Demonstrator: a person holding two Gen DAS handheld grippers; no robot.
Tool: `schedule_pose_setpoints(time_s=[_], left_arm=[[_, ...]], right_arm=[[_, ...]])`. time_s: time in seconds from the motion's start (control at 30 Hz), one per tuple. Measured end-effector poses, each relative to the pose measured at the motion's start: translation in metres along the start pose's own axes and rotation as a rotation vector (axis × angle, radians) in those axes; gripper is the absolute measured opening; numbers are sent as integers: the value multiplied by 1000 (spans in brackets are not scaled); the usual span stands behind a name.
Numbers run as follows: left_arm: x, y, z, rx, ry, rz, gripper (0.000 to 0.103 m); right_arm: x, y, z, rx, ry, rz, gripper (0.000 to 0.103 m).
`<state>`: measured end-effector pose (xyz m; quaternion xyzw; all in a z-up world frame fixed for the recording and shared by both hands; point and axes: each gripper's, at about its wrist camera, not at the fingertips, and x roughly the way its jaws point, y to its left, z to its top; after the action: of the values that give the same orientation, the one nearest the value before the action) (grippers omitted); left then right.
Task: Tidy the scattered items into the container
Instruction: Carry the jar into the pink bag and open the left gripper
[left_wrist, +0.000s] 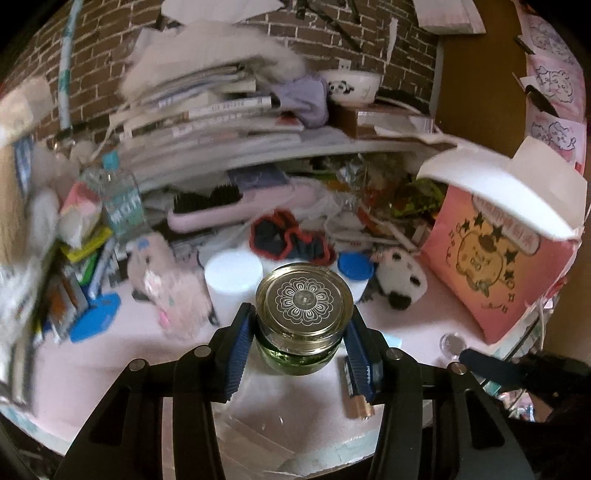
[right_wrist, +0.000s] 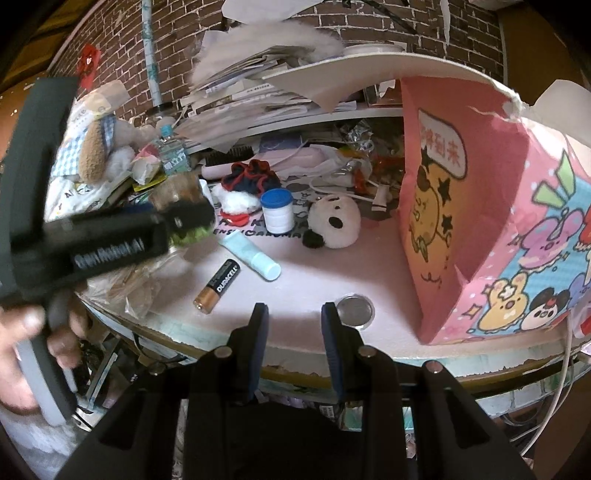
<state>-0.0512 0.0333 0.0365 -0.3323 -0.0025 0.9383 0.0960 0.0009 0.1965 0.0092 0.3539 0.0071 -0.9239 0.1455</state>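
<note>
Crowded table here: straight beyond the left gripper stand a white tub and a blue-lidded pot, with a panda plush just to the right and a fuzzy pink toy to the left. A Duracell battery lies on the pink tabletop, a pale blue tube near it, and a small round clear case sits close by the right gripper's tips. The pink cartoon box, flaps up, stands at the table's right side, well apart from the jar.

The glass jar is clamped between the left gripper's blue pads, raised above the table near its front edge. It has a gold lid with a flower pattern, clear glass and something green inside.

The right gripper hangs over the near edge, jaws parted, holding nothing.
</note>
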Motion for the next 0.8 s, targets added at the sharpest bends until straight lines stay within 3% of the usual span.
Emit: schedule_pose_setpoints(time_s=[0.2, 0.5, 0.63, 0.8], left_arm=[[-21, -14, 34, 74, -41, -9, 43], [-48, -73, 99, 218, -87, -171, 43], [-41, -116, 117, 303, -46, -281, 44], [-19, -167, 127, 404, 59, -349, 43]], right_arm=[[6, -2, 2, 7, -3, -9, 27], [14, -8, 7, 16, 16, -47, 27], [14, -10, 7, 20, 13, -39, 27], [13, -13, 6, 29, 14, -28, 27]])
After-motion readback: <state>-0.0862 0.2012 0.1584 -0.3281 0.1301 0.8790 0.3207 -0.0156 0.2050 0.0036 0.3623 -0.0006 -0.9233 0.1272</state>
